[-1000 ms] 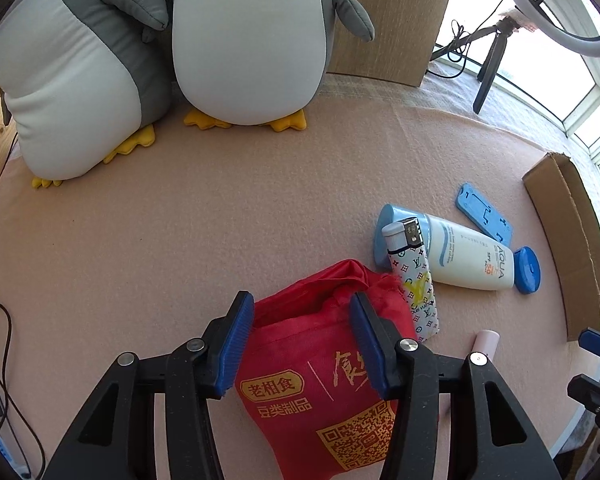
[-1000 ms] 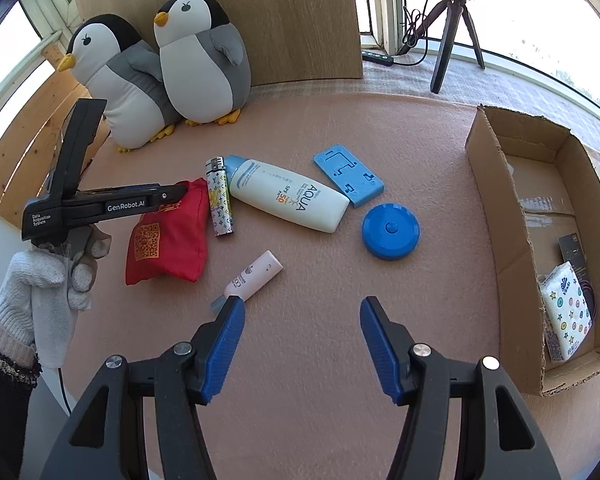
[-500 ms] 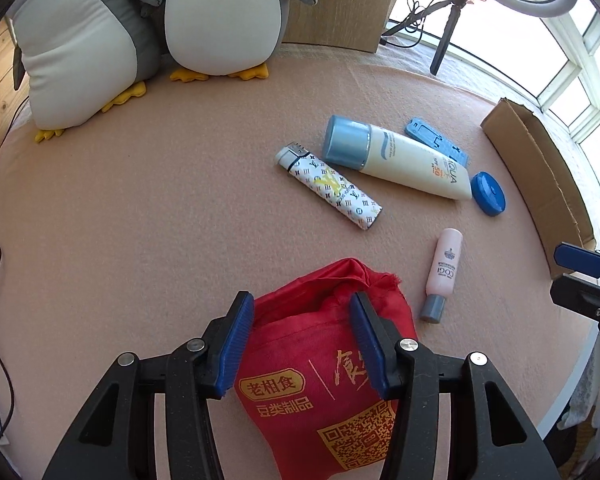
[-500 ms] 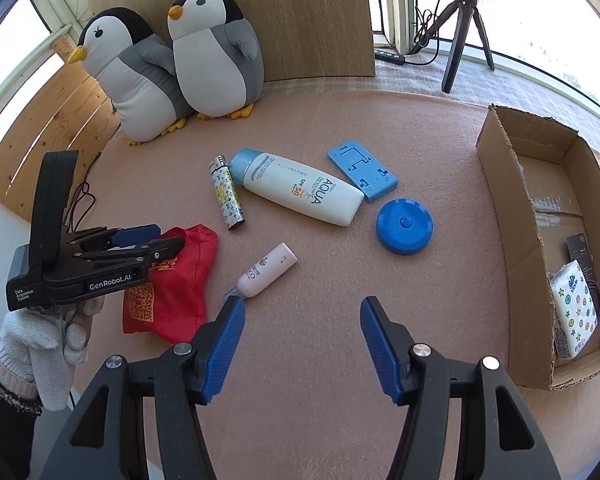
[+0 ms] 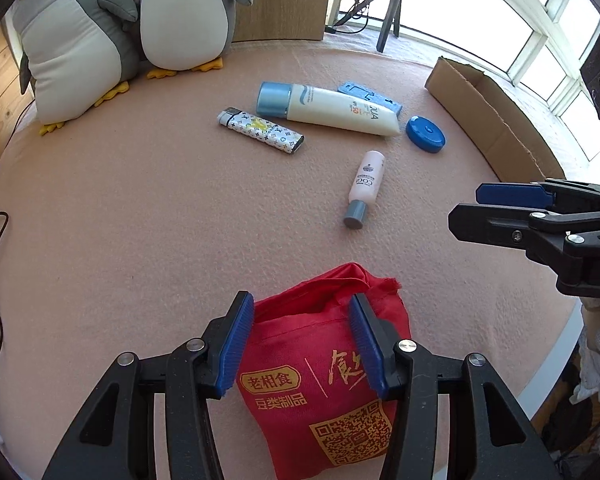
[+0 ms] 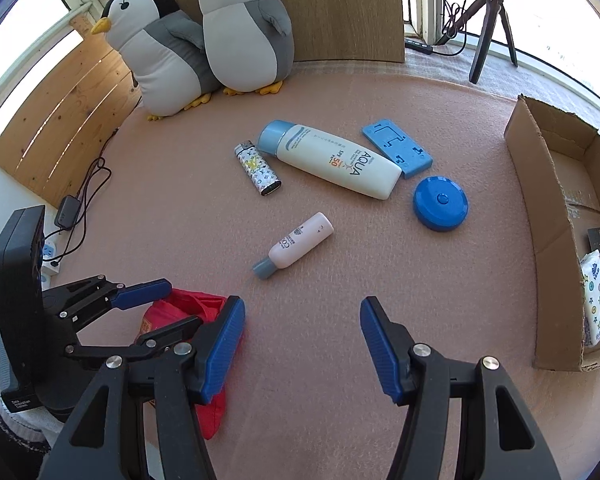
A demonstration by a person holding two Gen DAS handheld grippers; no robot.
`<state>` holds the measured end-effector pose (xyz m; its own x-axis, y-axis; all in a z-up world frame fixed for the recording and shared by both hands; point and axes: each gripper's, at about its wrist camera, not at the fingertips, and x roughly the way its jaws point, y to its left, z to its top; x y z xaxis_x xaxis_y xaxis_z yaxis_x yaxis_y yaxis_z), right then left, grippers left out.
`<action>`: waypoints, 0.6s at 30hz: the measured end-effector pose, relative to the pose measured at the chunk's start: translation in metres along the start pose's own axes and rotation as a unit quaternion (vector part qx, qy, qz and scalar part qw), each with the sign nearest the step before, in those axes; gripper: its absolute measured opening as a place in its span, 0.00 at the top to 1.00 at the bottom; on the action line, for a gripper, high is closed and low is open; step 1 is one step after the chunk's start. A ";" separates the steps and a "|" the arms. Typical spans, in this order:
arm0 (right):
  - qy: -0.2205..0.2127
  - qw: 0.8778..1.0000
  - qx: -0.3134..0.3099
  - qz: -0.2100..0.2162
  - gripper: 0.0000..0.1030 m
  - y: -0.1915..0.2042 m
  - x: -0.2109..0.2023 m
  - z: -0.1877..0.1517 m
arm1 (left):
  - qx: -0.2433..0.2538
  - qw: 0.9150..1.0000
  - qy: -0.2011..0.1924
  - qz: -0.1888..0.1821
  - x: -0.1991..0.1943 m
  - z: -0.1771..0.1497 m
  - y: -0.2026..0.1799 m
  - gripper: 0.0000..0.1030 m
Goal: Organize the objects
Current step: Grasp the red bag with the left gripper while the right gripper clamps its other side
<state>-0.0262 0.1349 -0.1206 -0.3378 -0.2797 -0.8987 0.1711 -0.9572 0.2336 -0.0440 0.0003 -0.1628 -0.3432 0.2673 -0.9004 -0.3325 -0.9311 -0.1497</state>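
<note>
So my left claw (image 5: 300, 340) has the red pouch (image 5: 320, 380) pinched between its blue pads, roughly half closed around the fabric, and the pouch hangs lifted over the near edge of the pink table mat (image 5: 140, 220). My right claw (image 6: 302, 344) has nothing in it, jaws spread wide over bare mat, just beside the left one.

Out on the mat: a small pink bottle (image 6: 296, 244) lying on its side with the grey cap toward me, a patterned lighter (image 6: 258, 170) further back, the big white sunscreen tube (image 6: 332, 164) next to that, a flat blue plastic piece (image 6: 398, 152) touching the tube's far end, and a round blue disc (image 6: 440, 203) near it.

The cardboard box (image 6: 540, 208) sits open on the right with a patterned tissue pack (image 6: 598, 300) inside. Two plush penguins (image 6: 204, 44) lean together at the back by the wooden board (image 6: 340, 4).
</note>
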 end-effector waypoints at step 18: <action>0.066 0.996 -0.014 0.053 0.39 0.046 0.038 -0.015 | -0.022 0.998 0.034 -0.045 -0.012 -0.036 0.015 0.19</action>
<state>-0.0172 0.0818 -0.1495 -0.1920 -0.3652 -0.9109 0.2258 -0.9197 0.3211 -0.0133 -0.0263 -0.1687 -0.2518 0.3346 -0.9081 -0.3197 -0.9144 -0.2483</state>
